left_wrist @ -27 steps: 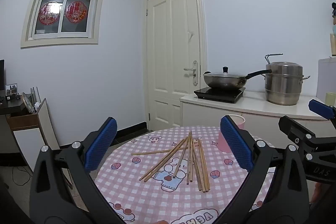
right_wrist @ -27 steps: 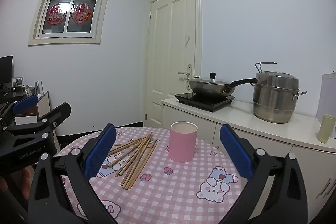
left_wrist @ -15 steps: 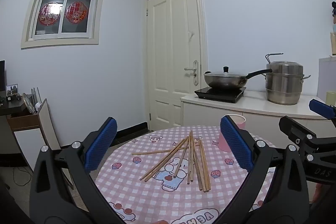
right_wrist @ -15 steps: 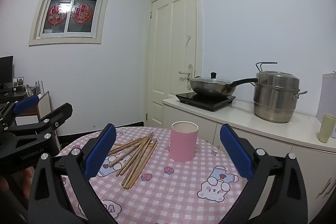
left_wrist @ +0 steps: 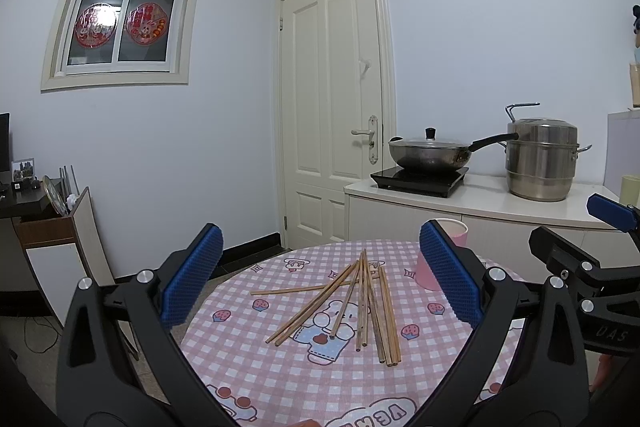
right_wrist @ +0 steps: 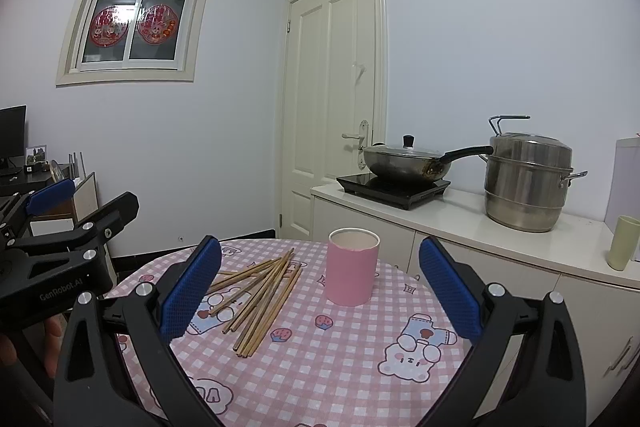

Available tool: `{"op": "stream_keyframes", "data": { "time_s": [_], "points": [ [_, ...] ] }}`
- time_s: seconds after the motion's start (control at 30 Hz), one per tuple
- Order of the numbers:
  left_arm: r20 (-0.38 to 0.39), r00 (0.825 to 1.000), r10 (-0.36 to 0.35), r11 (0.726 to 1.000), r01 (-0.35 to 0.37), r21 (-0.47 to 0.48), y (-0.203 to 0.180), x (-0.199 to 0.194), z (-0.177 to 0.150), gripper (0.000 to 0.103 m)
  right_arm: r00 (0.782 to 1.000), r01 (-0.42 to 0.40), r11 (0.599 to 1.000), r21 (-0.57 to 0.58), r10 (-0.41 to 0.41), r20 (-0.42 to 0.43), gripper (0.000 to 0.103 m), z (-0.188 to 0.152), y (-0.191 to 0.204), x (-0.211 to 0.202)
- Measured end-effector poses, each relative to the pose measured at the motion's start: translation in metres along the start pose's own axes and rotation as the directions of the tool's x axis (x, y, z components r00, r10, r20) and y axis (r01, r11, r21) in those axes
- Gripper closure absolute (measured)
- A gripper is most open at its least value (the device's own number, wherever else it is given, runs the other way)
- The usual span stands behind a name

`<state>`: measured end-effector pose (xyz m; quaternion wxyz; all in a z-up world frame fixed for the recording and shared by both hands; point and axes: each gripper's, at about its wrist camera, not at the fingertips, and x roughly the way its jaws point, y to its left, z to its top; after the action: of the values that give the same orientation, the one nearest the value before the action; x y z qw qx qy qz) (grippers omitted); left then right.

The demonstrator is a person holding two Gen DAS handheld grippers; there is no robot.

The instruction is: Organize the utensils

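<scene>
Hanging both grippers, left (left_wrist: 320, 283) and right (right_wrist: 318, 289), wide open and empty over the table (right_wrist: 320, 367), leaving the sticks (left_wrist: 360, 301) lying loose in a heap beside the cup (right_wrist: 352, 267), probably getting ready for picking up.

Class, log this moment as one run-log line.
left gripper: open, empty | right gripper: open, empty | chopsticks: loose on table | cup: upright, beside

Both my grippers are just hanging side by side, tipped slightly down. Left gripper (left_wrist: 320, 283) has its blue fingers (left_wrist: 192, 279) spread as wide as they go, nothing between them. Right gripper (right_wrist: 320, 287): same, wide and empty.
</scene>
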<state>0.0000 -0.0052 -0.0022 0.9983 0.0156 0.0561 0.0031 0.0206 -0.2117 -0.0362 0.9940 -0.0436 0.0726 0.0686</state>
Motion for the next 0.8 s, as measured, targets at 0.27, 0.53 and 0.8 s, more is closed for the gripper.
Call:
{"op": "stream_keyframes", "data": {
  "time_s": [0.27, 0.53, 0.8],
  "points": [
    [-0.005, 1.0, -0.004, 1.0, 0.004, -0.002, 0.0023, 0.0008, 0.0026, 0.006, 1.0, -0.003, 1.0, 0.001, 0.003, -0.004, 0.007, -0.007, 0.0039, 0.002],
    [-0.004, 1.0, -0.005, 1.0, 0.005, -0.001, 0.0021, 0.0005, 0.0017, 0.006, 1.0, -0.004, 1.0, 0.001, 0.004, -0.008, 0.007, -0.0074, 0.0024, 0.0031],
    [-0.007, 1.0, -0.006, 1.0, 0.006, 0.0, 0.0005, 0.0006, 0.0013, 0.006, 1.0, -0.006, 1.0, 0.003, 0.006, -0.011, 0.007, -0.0097, 0.002, 0.0041]
  ]
}}
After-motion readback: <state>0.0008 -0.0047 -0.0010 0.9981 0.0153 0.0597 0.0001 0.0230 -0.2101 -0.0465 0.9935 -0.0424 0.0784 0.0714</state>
